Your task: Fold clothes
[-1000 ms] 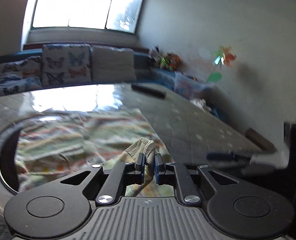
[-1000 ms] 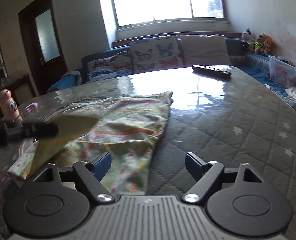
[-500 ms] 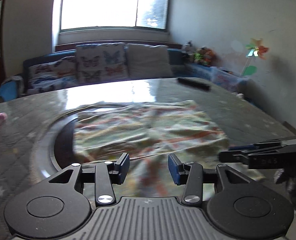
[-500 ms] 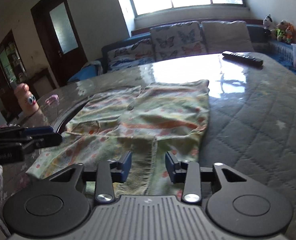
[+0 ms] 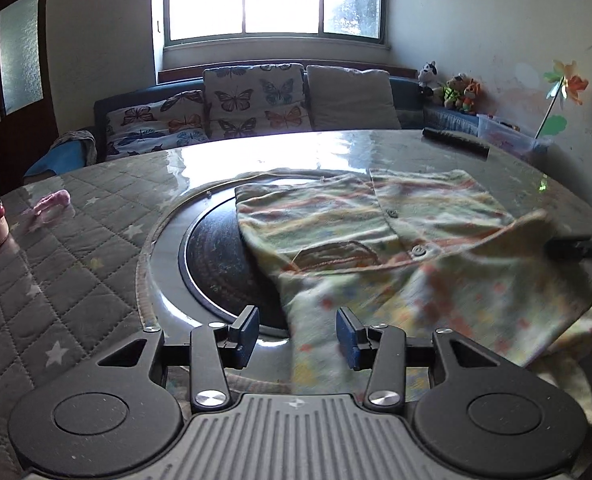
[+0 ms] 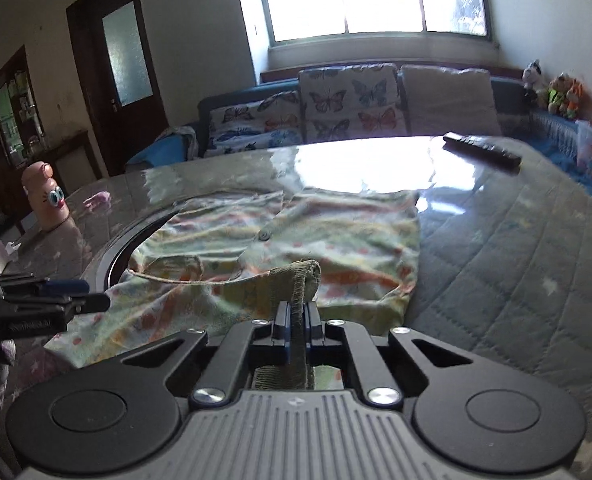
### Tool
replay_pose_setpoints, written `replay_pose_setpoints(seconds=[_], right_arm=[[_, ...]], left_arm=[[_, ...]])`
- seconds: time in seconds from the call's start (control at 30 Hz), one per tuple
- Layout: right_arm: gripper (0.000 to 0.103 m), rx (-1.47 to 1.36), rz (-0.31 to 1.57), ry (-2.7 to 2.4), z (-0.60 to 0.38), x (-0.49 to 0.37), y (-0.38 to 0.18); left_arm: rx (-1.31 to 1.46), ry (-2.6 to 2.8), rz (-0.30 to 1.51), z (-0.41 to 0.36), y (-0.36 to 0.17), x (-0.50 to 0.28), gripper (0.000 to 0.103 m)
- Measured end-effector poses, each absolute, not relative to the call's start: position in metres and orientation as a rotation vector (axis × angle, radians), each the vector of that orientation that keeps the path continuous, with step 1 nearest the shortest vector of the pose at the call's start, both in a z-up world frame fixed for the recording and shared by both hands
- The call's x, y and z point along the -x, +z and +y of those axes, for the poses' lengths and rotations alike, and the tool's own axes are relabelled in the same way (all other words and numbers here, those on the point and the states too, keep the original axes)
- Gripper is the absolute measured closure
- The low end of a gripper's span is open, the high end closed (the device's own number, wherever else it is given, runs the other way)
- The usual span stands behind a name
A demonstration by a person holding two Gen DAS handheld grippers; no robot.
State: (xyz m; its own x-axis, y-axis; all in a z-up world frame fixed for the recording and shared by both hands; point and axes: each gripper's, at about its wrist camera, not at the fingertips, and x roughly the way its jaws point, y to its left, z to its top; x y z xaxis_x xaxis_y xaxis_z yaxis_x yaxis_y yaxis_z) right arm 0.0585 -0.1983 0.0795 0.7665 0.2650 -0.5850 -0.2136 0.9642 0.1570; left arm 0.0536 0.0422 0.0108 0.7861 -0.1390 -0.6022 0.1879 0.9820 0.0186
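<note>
Shirt: the shirt (image 5: 379, 220) lies on the counter (image 6: 515, 264), partly over the dark round inset (image 5: 216, 256); its buttoned front faces up and its near part is lifted and blurred in the left view.
Cuff: half a second ago the ribbed cuff (image 6: 301, 280) lay flat between the spread right fingers; now it stands pinched upright in them.
Right gripper: the right gripper (image 6: 296, 320) is clenched on the cuff, the fingers (image 6: 282, 318) pressed against the fabric from both sides.
Left gripper: the left gripper (image 5: 294, 334) is released, fingers (image 5: 246, 334) spread wider than half a second ago; a strip of shirt runs between them, apparently ungripped.
What changed: a second ago the left held the cuff and the right was empty; the hold has passed to the right.
Meaning: the sleeve appears to be under the right's control, so folding it across the body looks like the step in hand; most of the fold is still to do.
Next: the left probably needs a fresh hold or to pin the body flat.
Risk: the loose fabric may drag the shirt off the inset.
Nearby: a remote (image 6: 481, 150) and a pink toy (image 6: 48, 196) lie well apart from the shirt.
</note>
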Motion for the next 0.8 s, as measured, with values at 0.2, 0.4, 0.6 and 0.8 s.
replay_pose_setpoints(seconds=[0.2,0.4,0.6,0.8], right_arm=[[0.091,-0.073,0.73,0.232,-0.2,-0.068,0.056],[0.08,-0.062,0.671,0.239,-0.206,-0.065,0.072],[0.07,-0.057,0.685,0.283,-0.198,-0.077,0.065],[0.065,-0.042,0.694,0.316,-0.19,-0.08,0.058]], left_arm=[[-0.121,-0.153,0.654,0.043,0.003,-0.056,0.056],[-0.125,-0.153,0.642,0.039,0.014,-0.062,0.057],[-0.159,-0.2,0.659,0.02,0.011,-0.077,0.056],[-0.111,-0.201,0.709,0.028,0.001,-0.089,0.081]])
